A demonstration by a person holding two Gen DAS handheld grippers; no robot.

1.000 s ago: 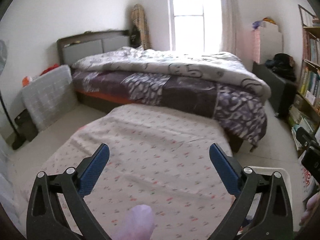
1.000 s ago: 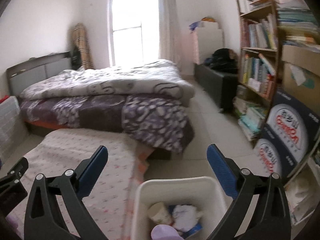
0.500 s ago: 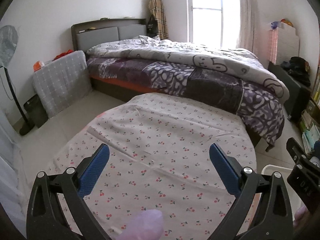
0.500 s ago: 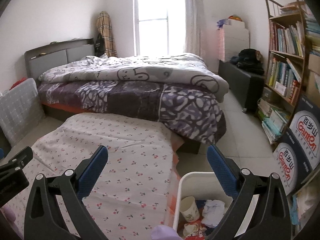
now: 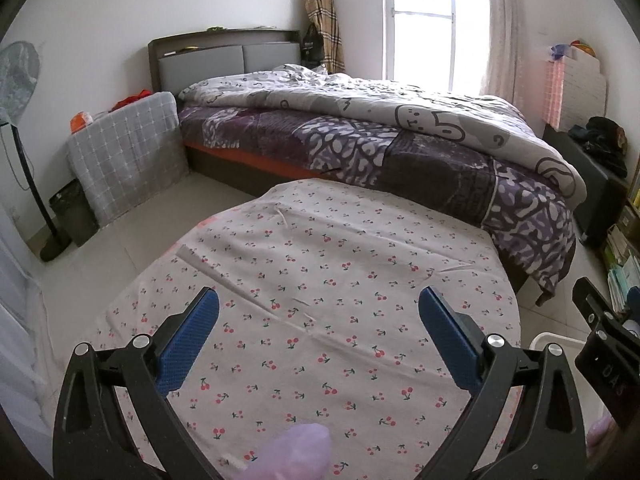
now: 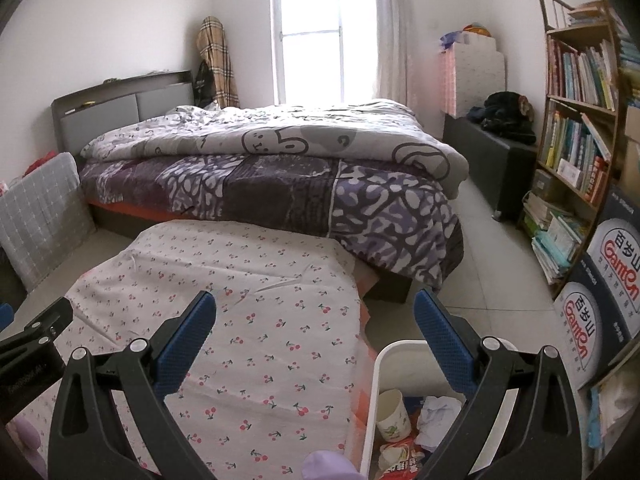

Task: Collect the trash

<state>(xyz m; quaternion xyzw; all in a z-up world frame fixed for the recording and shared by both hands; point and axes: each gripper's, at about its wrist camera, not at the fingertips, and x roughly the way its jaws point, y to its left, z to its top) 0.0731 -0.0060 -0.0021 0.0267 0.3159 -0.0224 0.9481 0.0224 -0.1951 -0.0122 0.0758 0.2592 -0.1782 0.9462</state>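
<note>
Hovering over the cherry-print cloth (image 5: 320, 312) that covers a low table beside the bed (image 5: 380, 140), the left gripper (image 5: 318, 336) has its blue-padded fingers spread wide with nothing between them; the right gripper (image 6: 314, 340) is likewise splayed and empty, held partly above the cloth's right edge and partly above the white bin (image 6: 374, 392) on the floor just beside the table. That bin seems set there so trash can be dropped straight off the table edge; it already holds the task's things, a paper cup (image 6: 392, 416), crumpled white paper (image 6: 438, 416) and a red wrapper (image 6: 400, 464). No litter shows on the visible cloth, which suggests the collecting is done or nearly so; wide jaws would suit either a fresh pick or a finished release, and I cannot tell which. A gloved fingertip (image 5: 296, 456) sits at the bottom of the left view, presumably working the handle.
</note>
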